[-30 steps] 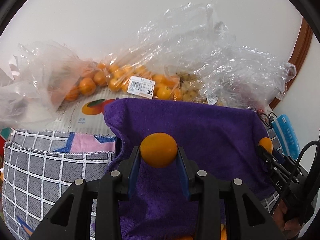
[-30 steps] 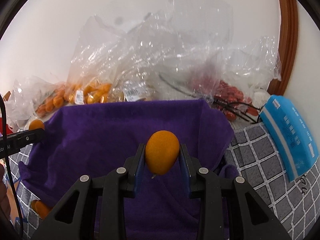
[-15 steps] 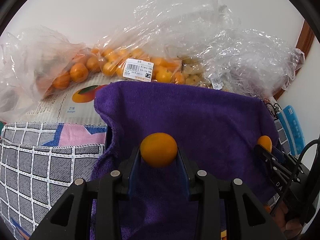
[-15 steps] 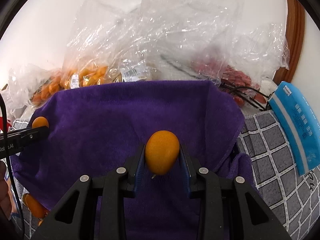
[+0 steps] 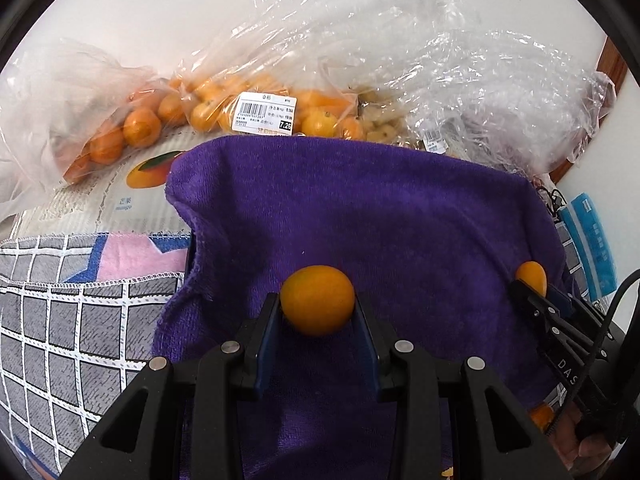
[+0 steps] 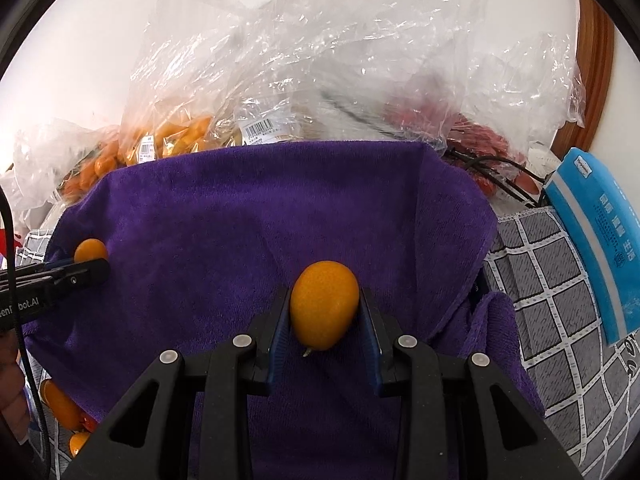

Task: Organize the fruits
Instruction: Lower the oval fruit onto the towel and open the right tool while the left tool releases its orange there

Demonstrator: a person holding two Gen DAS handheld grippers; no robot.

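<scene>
White wall at the back, w/ crumpled clear plastic bags (image 6: 320, 60) heaped along it. One bag holds small orange fruits (image 5: 140, 126) behind a barcode price label (image 5: 266, 114); another, seen from the right wrist cam, has red fruits (image 6: 480, 140). Grey grid-pattern cloth (image 5: 60, 340) covers the surface, w/ a pink-and-blue patch on it. Purple towel (image 5: 380, 220) lies spread in front of the bags, its far edge raised.

Left tongs (image 5: 317, 312) pinch a round orange kumquat (image 5: 317, 305) between the blue pads, over the towel's near-centre. Right tongs (image 6: 324, 312) pinch a second kumquat (image 6: 324, 305), more oval, small stem end pointing down, also over the towel. Each cam catches the other tongs at the frame edge w/ fruit at the tips.

Blue packet w/ white print (image 6: 592, 240) rests on the grid cloth just right of the towel. A few loose orange fruits (image 6: 60, 404) sit at the towel's near-left corner. Printed sheet w/ a mango pic (image 5: 148, 172) lies under the bags at left.
</scene>
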